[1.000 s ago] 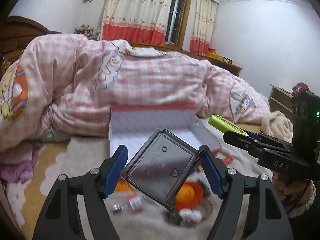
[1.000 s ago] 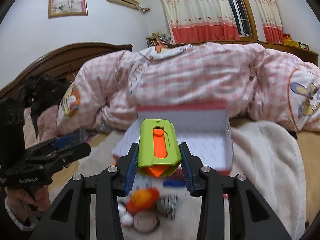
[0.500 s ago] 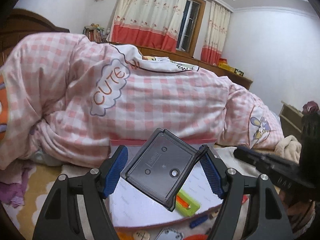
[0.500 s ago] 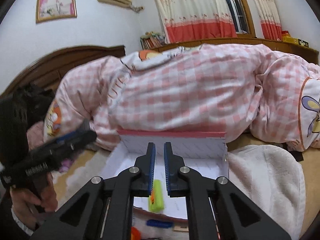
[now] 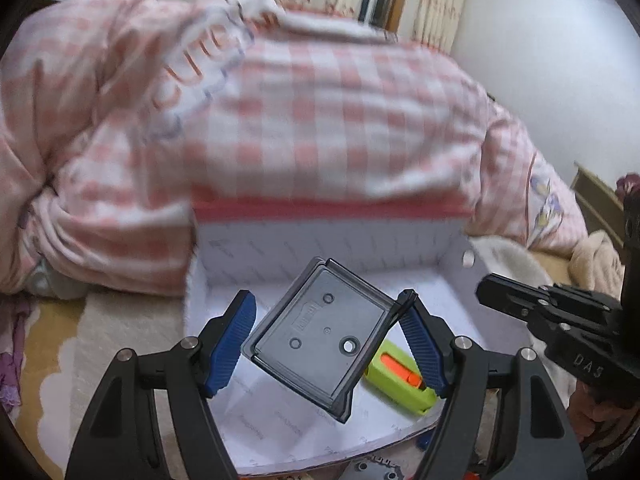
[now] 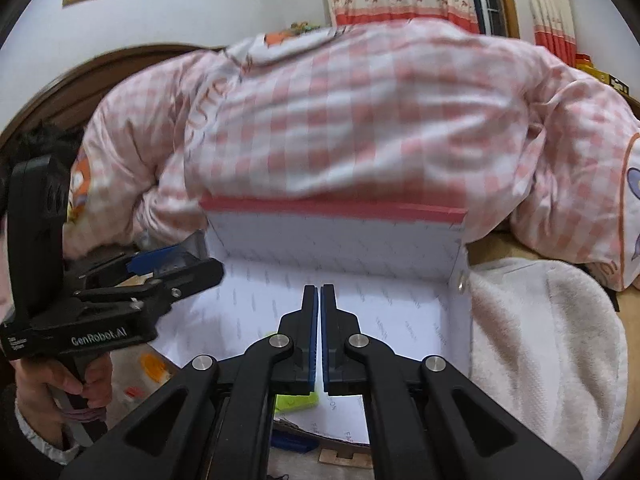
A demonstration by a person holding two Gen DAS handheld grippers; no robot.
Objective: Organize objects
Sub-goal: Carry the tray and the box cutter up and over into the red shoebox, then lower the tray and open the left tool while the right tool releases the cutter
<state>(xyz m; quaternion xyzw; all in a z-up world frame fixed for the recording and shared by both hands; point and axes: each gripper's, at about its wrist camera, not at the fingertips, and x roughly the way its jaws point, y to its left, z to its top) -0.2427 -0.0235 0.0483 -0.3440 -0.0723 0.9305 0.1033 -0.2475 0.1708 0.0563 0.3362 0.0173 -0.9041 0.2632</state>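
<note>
Your left gripper [image 5: 326,332] clamps the dark plastic tray [image 5: 320,334] cornerwise, tilted, above the open box [image 5: 320,240]. Lower it near the floor, beside the green toy [image 5: 400,380], before releasing. Your right gripper [image 6: 320,336] is closed, holding nothing; keep it clear.

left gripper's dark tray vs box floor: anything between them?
Left wrist view: the green-and-orange utility knife lies on the white box floor, partly hidden under the tilted dark plastic tray held by the left gripper.
</note>
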